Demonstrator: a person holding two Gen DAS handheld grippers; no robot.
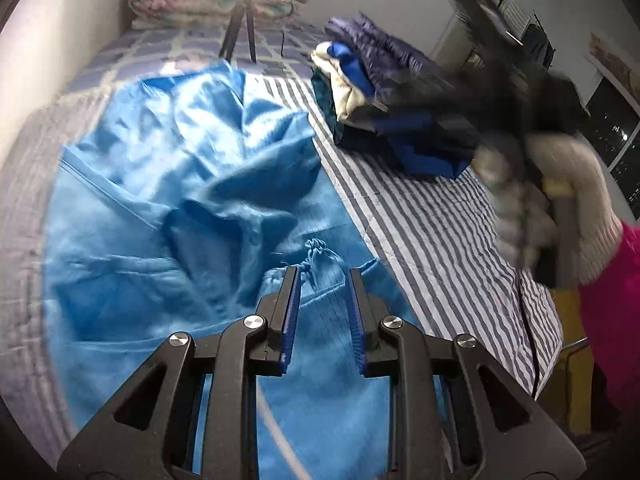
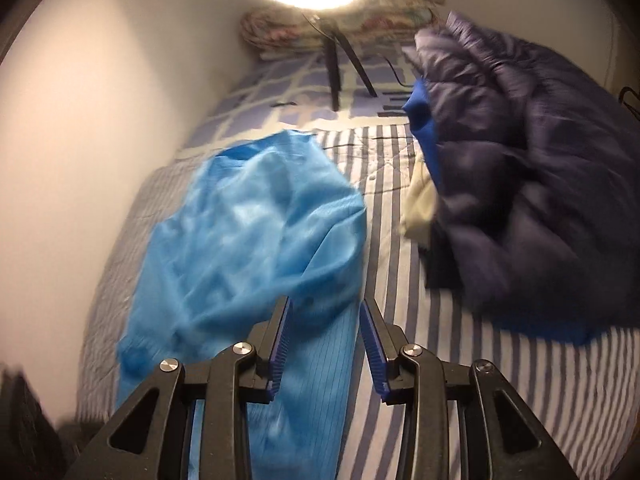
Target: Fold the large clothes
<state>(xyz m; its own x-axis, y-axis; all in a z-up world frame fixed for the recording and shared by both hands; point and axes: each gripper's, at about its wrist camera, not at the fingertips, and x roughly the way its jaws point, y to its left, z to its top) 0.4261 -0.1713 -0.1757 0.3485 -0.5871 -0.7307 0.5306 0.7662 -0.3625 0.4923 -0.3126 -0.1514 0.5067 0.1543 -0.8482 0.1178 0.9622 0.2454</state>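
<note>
The light blue garment (image 1: 192,184) is lying rumpled across the striped bedsheet (image 1: 432,232), left of the heap of dark jackets (image 1: 384,92). I am hovering my left gripper (image 1: 323,270) over its gathered cuff (image 1: 320,248), fingers apart on nothing. My right gripper (image 2: 325,302) is hanging at the garment's edge, also gaping empty. I judge I should pinch the cloth alone, not the sheet.

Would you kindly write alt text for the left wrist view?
The left gripper, jaws apart and empty, hovers over a crumpled light-blue garment spread on a striped bed. A pile of dark clothes sits beyond it, a lamp on a tripod behind.
</note>
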